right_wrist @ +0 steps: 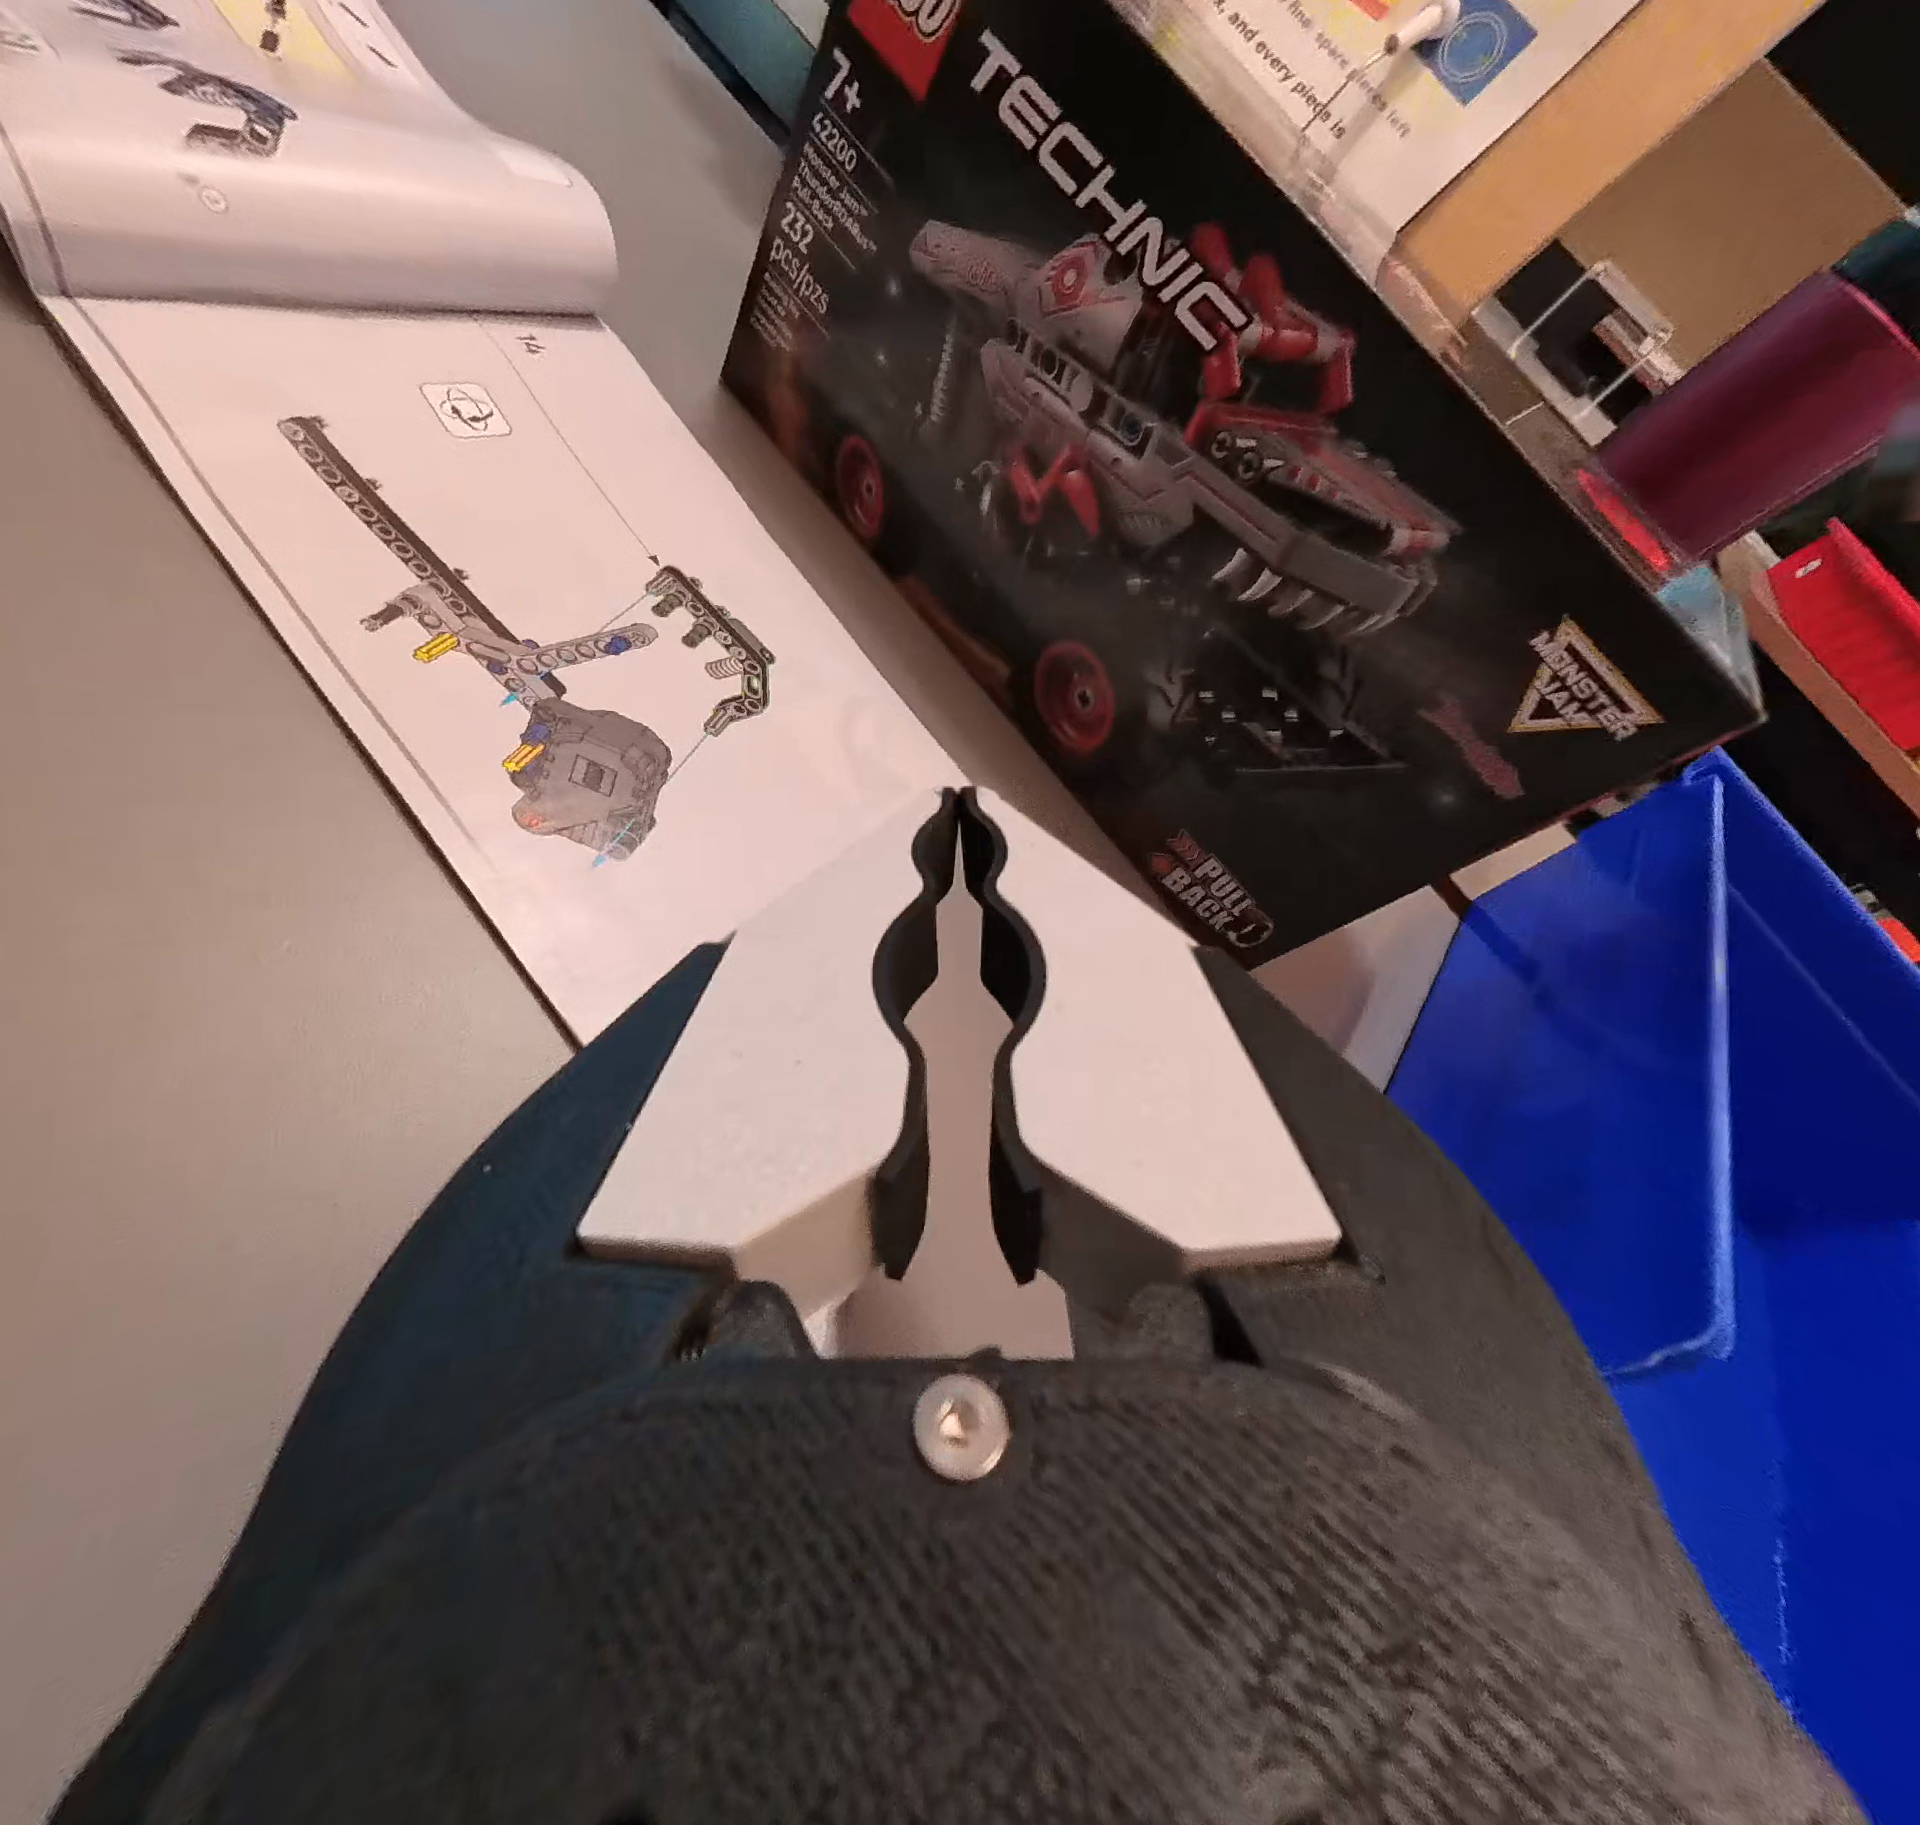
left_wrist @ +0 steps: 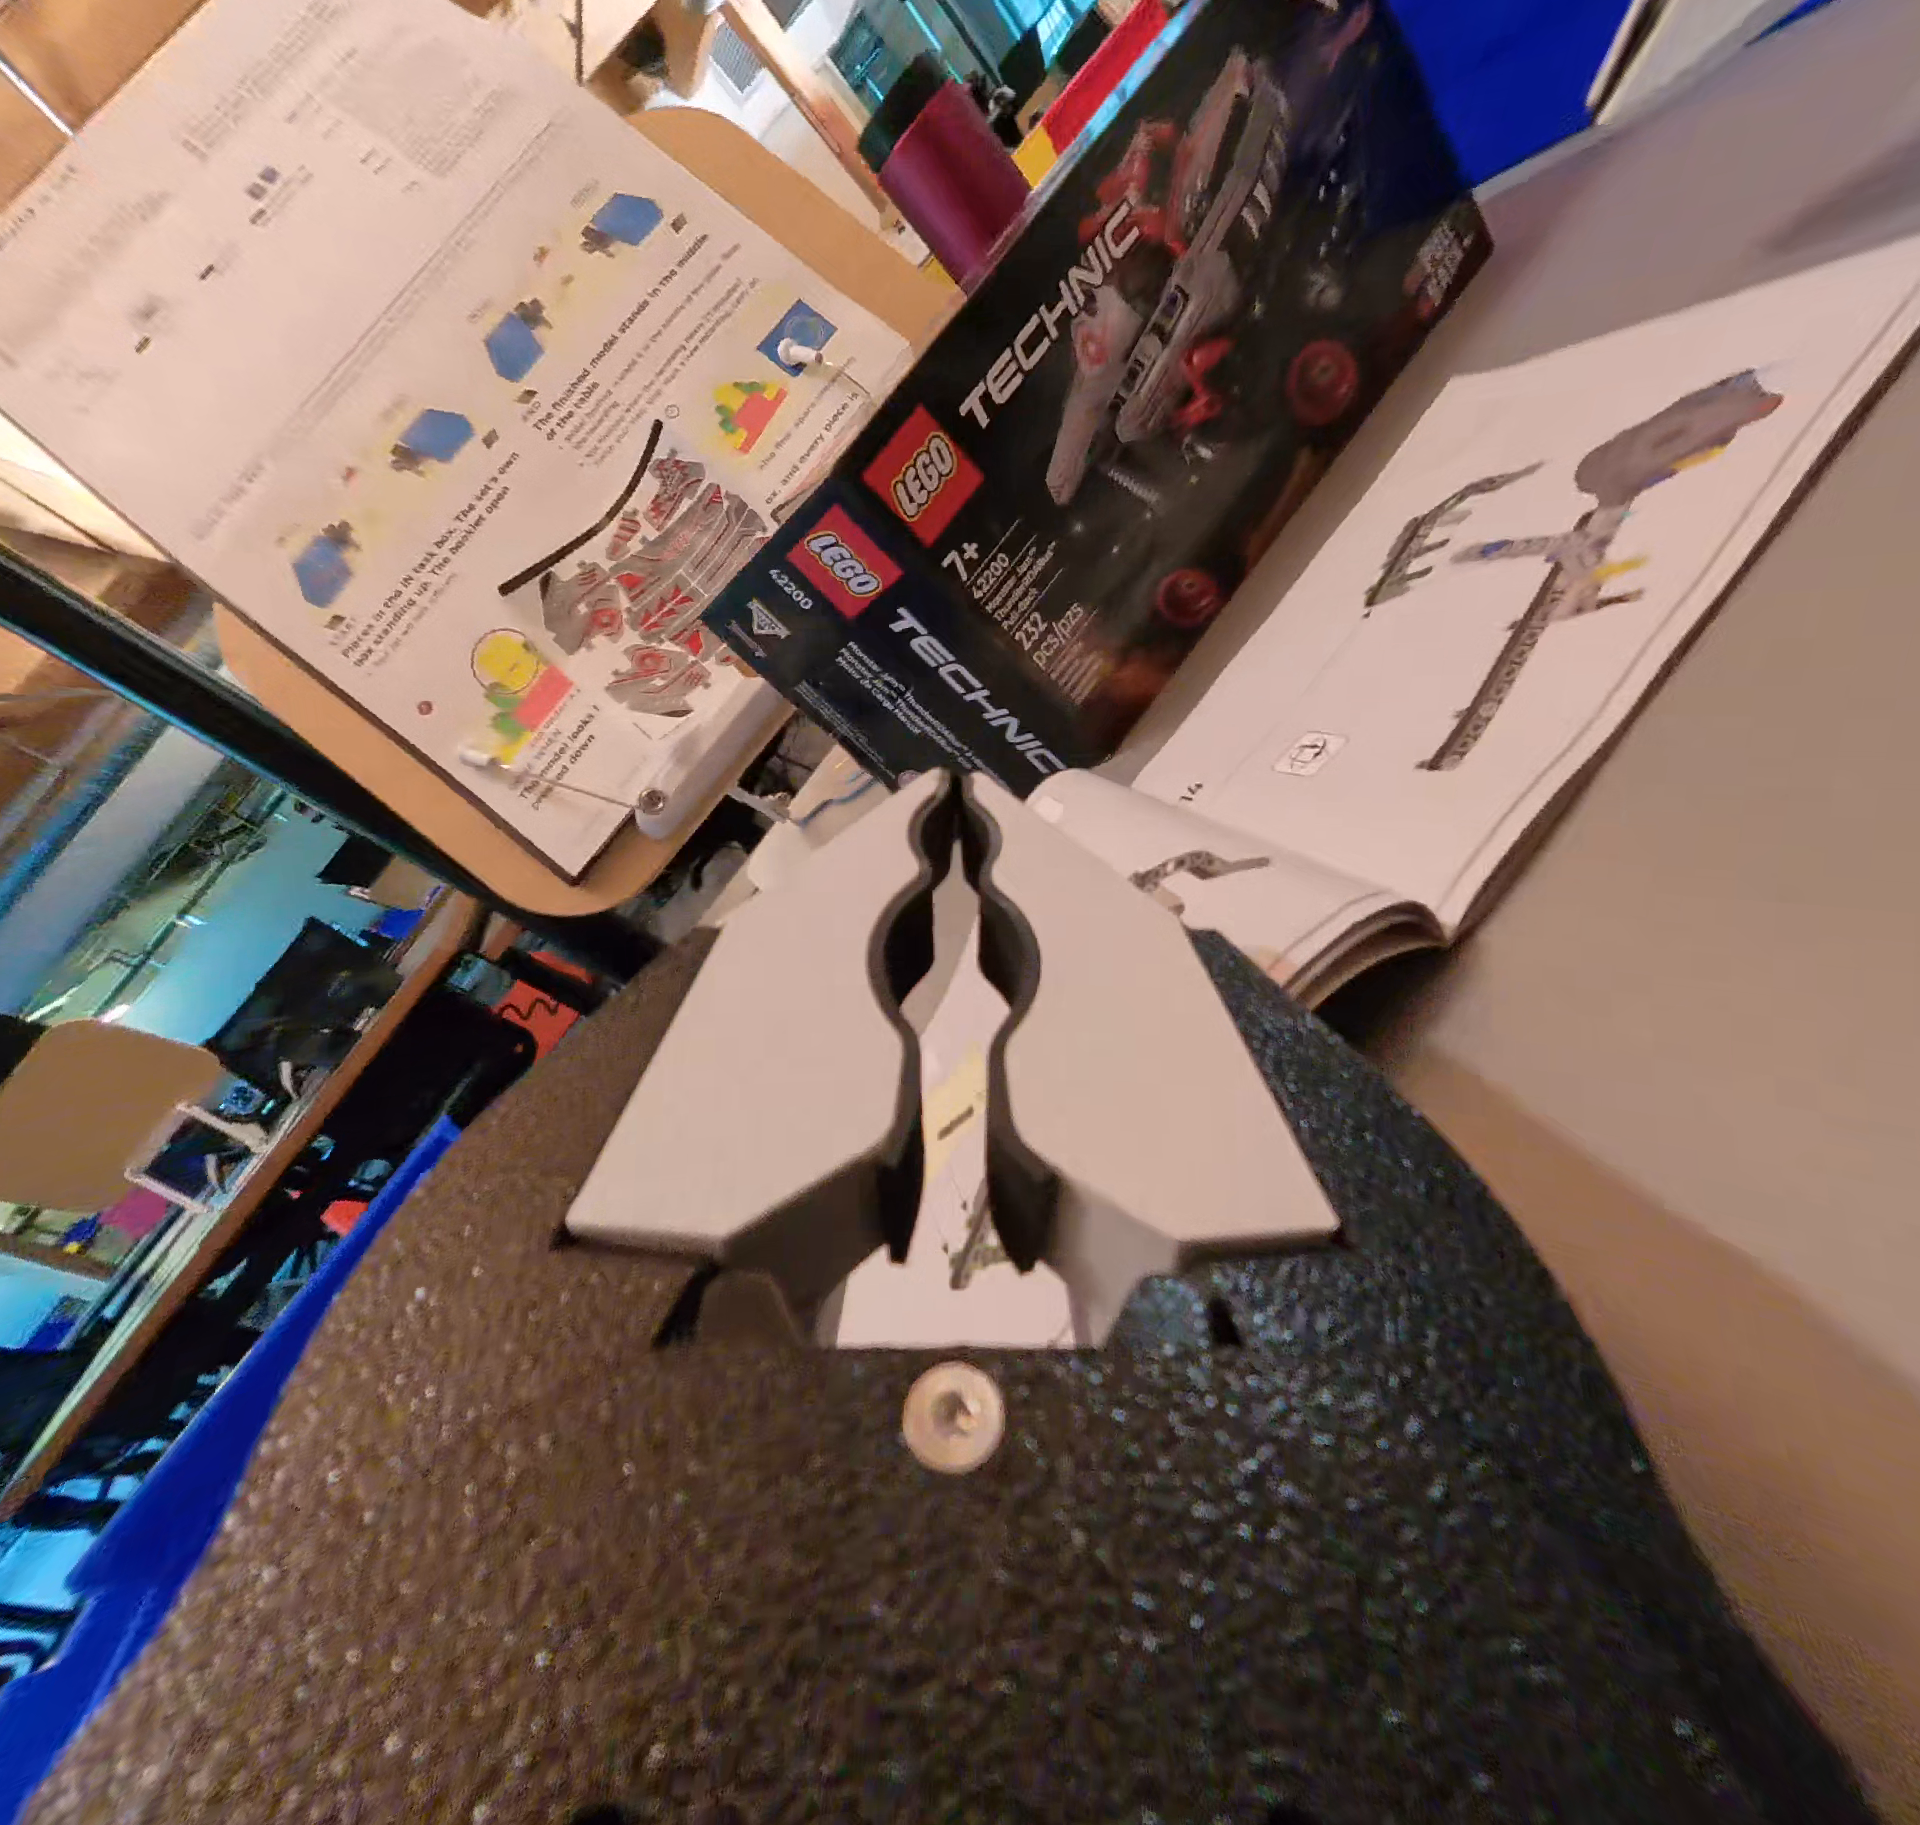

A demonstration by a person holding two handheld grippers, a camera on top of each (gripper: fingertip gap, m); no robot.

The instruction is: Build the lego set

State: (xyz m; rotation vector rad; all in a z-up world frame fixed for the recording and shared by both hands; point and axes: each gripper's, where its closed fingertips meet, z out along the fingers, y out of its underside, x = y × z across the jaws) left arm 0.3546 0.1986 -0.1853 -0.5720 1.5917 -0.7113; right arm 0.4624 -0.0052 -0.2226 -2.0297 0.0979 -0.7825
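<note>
Probably the set box (right_wrist: pixel 1132 487), standing on the desk (right_wrist: pixel 208 944) just behind the open instruction booklet (right_wrist: pixel 540 570), is light, stiff, smooth cardboard, best pinched at its top edge, while left claw (left_wrist: pixel 958 799) and right claw (right_wrist: pixel 958 807) are pressed together, empty.

The grey table (right_wrist: pixel 208 944) carries an open instruction booklet (right_wrist: pixel 582 549) lying flat, its pages showing build diagrams. Just beside the booklet stands a dark lego set box (right_wrist: pixel 1195 487), upright on its long edge. A blue bin (right_wrist: pixel 1621 1100) sits near the box.
</note>
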